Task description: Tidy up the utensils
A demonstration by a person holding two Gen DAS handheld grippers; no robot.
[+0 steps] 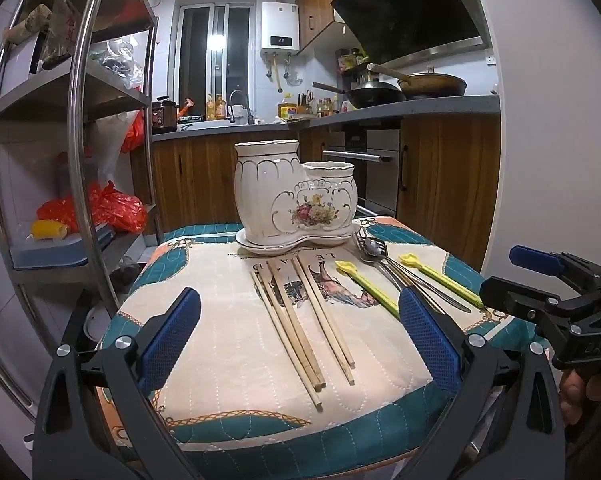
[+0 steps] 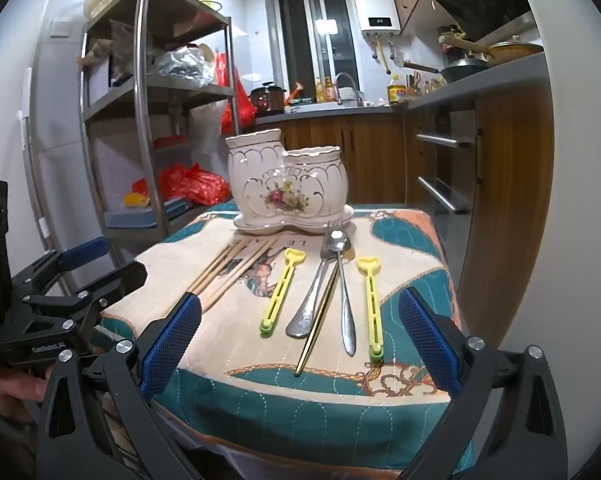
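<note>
Start of sorting. Left gripper (image 1: 300, 340) and right gripper (image 2: 300, 340) both wide, empty, poised short of the tabletop (image 1: 220, 380). Chopsticks (image 1: 300, 320), fork (image 2: 314, 292), spoon (image 2: 342, 292) and yellow clips (image 2: 278, 294) laid flat before the holder (image 2: 286, 184), within reach of its two cups.

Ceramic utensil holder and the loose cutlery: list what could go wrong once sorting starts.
1. The fork, spoon and a gold chopstick overlap, so a grab may lift or drag more than one.
2. The ceramic holder sits on a loose saucer at the cloth's far edge; a knock could shove or tip it.
3. The wooden chopsticks lie bunched and may roll apart.
</note>
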